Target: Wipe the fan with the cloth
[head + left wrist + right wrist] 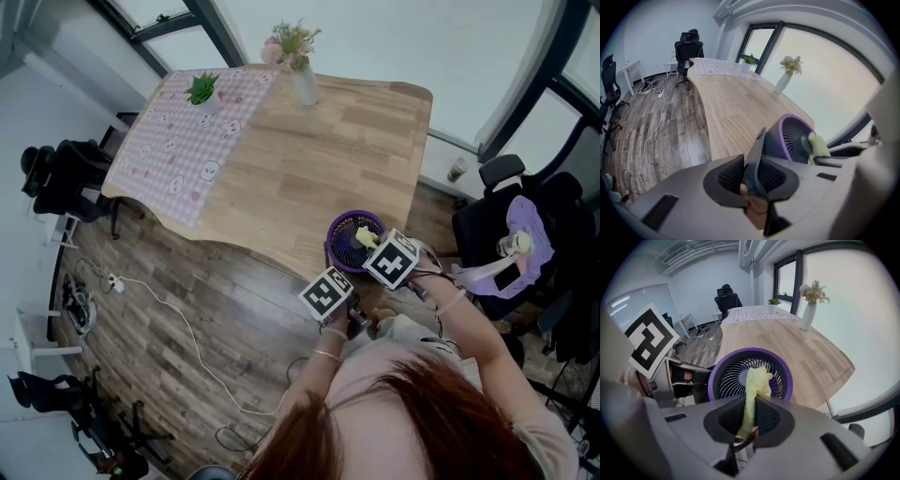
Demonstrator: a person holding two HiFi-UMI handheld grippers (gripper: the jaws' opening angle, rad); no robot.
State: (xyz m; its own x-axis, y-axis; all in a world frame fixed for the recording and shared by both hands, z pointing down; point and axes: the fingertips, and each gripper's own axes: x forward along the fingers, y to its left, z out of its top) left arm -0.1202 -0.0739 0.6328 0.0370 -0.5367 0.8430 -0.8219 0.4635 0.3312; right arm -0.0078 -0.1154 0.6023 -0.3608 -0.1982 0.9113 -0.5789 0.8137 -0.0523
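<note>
wiping looked barely begun: our right gripper point(750, 419) was clamped on the yellow cloth point(757, 380), its free end resting on the hub of the purple fan point(354, 239) at the table's point(309, 159) near edge, by the right corner. our left gripper point(754, 174) pinched a dark flat part, apparently the fan's, steadying it. we judged most of the grille unwiped.

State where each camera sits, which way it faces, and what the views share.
Head view: overhead, looking steeply down at the wooden table; hair and forearms show.
Left gripper view: rides left tongs, shut on round purple plastic fan.
Right gripper view: rides right tongs, holding yellow cloth at the fan's hub.
Shared: fan and table.
</note>
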